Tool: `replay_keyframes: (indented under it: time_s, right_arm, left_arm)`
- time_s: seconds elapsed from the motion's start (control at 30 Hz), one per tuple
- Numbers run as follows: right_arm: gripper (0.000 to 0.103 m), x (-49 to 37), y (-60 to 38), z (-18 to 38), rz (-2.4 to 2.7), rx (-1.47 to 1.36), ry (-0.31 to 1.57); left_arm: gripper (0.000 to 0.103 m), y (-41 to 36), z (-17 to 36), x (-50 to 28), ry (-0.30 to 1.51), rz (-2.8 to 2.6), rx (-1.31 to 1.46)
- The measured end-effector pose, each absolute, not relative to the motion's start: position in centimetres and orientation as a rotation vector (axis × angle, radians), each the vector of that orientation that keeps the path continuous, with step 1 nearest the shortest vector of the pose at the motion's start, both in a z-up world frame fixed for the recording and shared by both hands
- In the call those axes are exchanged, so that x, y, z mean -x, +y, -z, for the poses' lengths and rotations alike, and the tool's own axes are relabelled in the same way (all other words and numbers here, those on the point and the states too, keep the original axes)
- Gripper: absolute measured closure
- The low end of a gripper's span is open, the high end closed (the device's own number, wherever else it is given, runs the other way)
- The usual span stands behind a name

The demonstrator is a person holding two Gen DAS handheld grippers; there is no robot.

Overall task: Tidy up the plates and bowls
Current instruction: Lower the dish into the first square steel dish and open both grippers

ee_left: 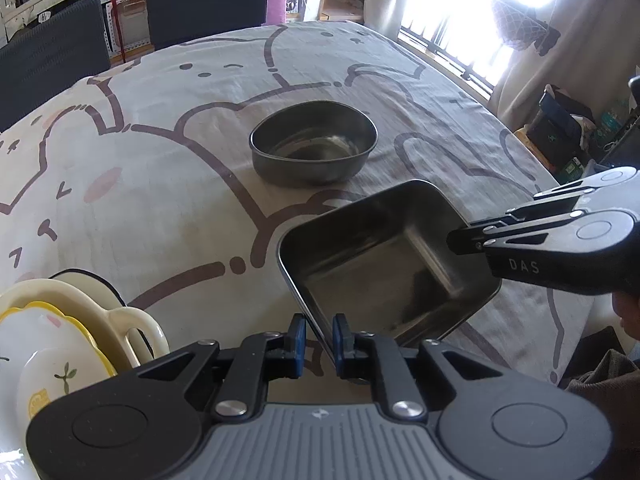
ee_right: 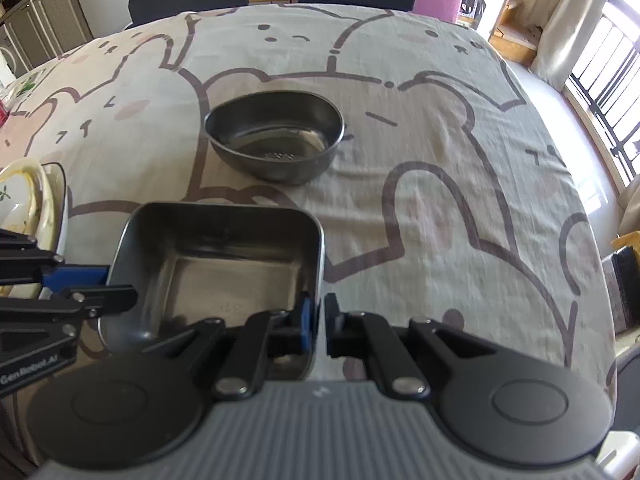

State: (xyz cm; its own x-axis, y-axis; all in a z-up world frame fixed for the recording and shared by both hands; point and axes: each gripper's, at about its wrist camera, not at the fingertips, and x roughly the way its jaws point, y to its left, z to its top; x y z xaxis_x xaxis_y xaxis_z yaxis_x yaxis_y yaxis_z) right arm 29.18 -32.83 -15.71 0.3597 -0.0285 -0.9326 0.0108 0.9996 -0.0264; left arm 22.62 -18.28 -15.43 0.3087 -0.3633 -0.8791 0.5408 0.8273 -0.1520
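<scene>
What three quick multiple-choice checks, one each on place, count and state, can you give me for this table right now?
1. Where does the oval metal bowl stand?
A. Inside the square tray
B. On the tablecloth beyond the square metal tray
C. On the ceramic stack

2. How many metal dishes are on the table?
A. One
B. Two
C. Four

3. How is the square tray held?
A. The right tool is closed on its wall, with the left tool at the opposite rim
B. By nothing
C. Upside down

Key: B, cloth shows between bowl and tray; B, one oval and one square; A, the right wrist view shows the right tool's pads against the tray's wall.
</scene>
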Motion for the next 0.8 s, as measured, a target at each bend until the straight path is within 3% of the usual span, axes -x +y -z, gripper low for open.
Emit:
replay_keyframes:
  time_s: [0.8]
  right_arm:
    - [0.087, -30.1, -36.3, 18.0, 0.009, -0.155, 1.187]
  left_arm:
    - [0.086, -18.5, 15.7, -23.0, 1.122, 0.624, -0.147]
